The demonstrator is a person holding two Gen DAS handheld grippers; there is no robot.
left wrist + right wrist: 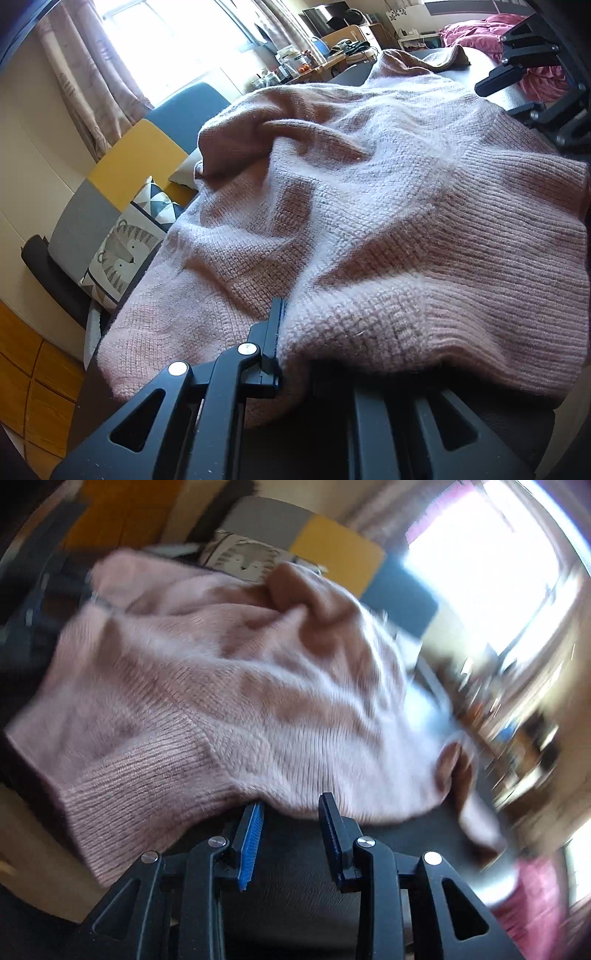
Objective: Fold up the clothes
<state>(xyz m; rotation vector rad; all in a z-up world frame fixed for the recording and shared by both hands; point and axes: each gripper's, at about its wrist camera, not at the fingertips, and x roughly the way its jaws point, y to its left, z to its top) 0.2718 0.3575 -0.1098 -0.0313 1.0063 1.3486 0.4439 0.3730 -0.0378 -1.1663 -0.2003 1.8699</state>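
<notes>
A pink sweater (pixel 369 206) lies rumpled over a dark tabletop (pixel 295 878), its ribbed hem (pixel 480 266) nearest the two tools; a fold stands up in a ridge toward the far side, and one dark-lined corner trails off the far end.

The left tool (pixel 280 343) is pinched nearly shut on the near edge of the sweater; only one finger shows, the knit bulging over the other, so the grip looks firm. The right tool (pixel 290 812) stands partly open with nothing between its blue-padded fingers; it hovers just short of the sweater's edge, above bare tabletop; that view is blurred, so finer contact I cannot tell.

To my eye this is a soft, fuzzy, fairly thick knit; light enough for one tool to lift, but limp and stretchy, so it will sag and drag rather than hold a line; the pile should give the pads good purchase, not slip. I would take it by the ribbed hem or a seamed edge, where the cloth is doubled and firmer; a pinch in the loose middle would only raise a peak. The two holds want to be well apart along one edge, so the sweater hangs flat when raised.

A sofa (pixel 122 177) with cushions sits beyond.
</notes>
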